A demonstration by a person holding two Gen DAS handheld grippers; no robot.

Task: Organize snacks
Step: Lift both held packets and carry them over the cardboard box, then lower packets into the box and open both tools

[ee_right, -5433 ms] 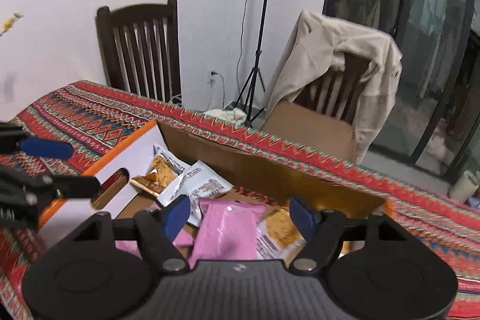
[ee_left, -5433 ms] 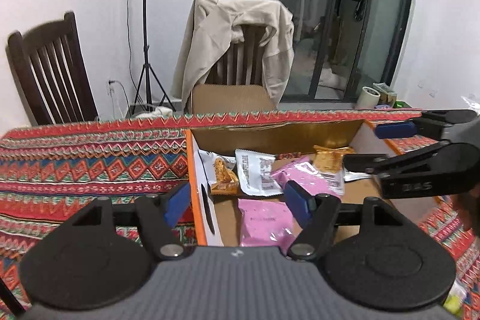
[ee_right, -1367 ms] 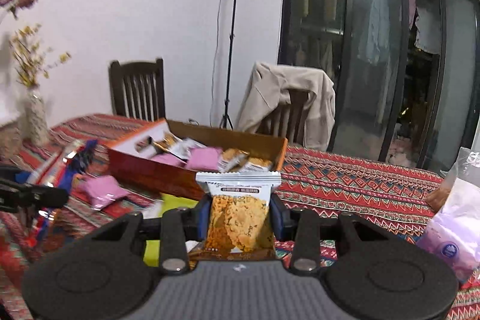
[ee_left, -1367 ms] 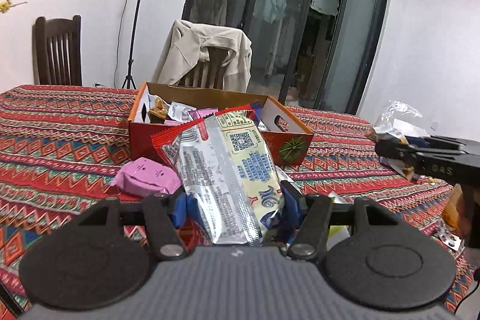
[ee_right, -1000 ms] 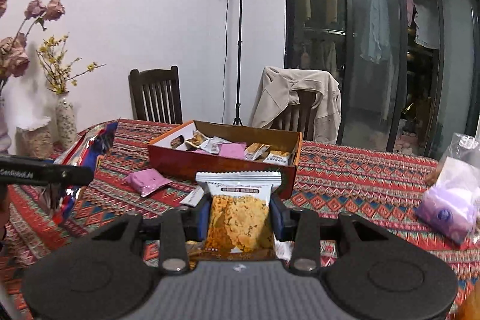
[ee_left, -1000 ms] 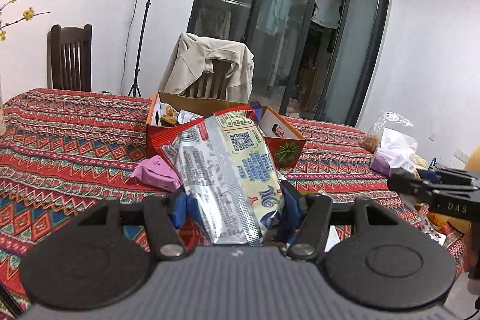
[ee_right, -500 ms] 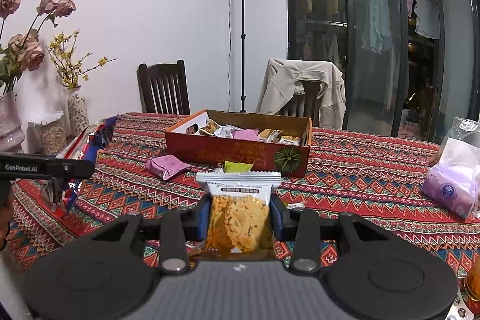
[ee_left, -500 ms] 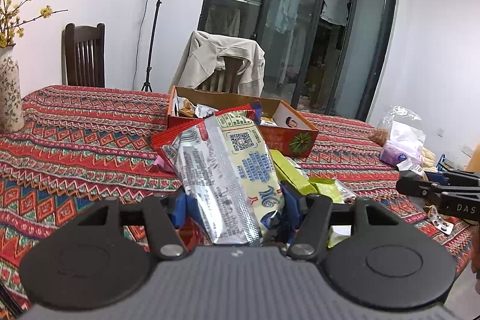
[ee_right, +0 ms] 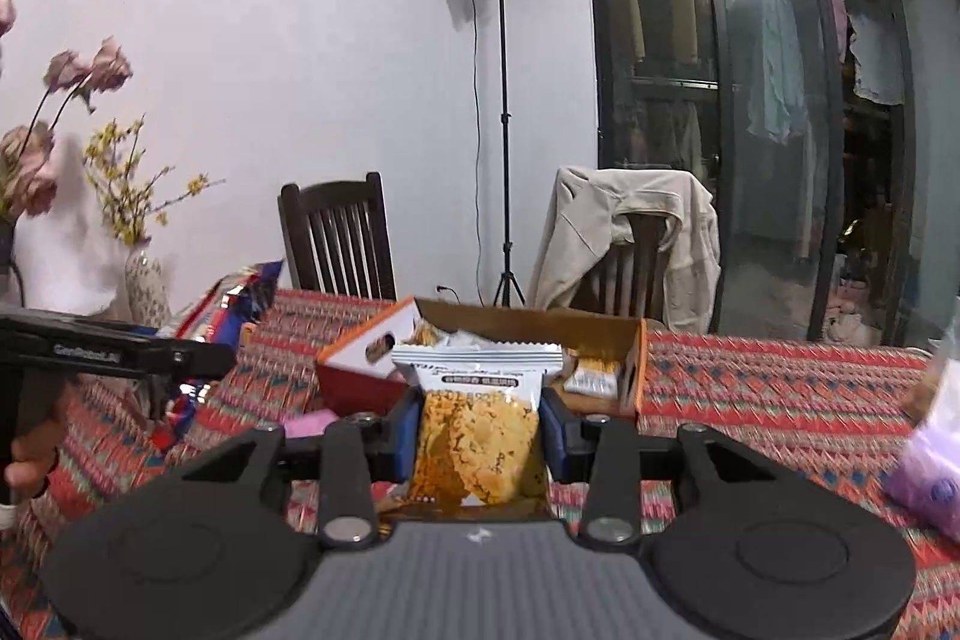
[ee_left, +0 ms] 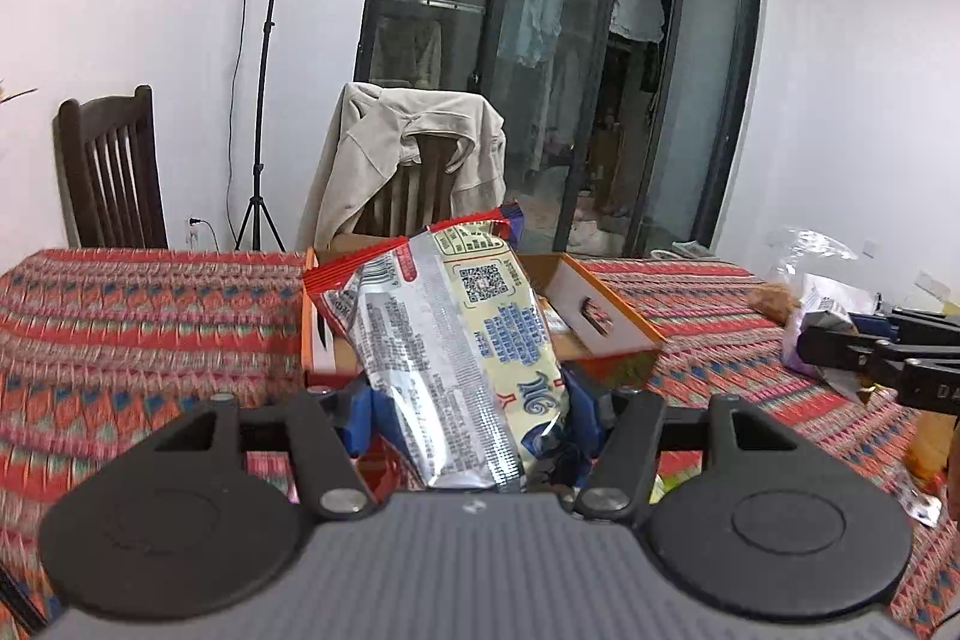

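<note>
On the counter, under a bright patterned cloth, sits an orange box. Left gripper jaws hold a big silver snack bag. Right gripper jaws pinch a cracker pack. Behind stand chairs.

You're in a home dining room: wooden chairs, a jacket draped over one, flower vase, clothes hanging behind glass doors.
</note>
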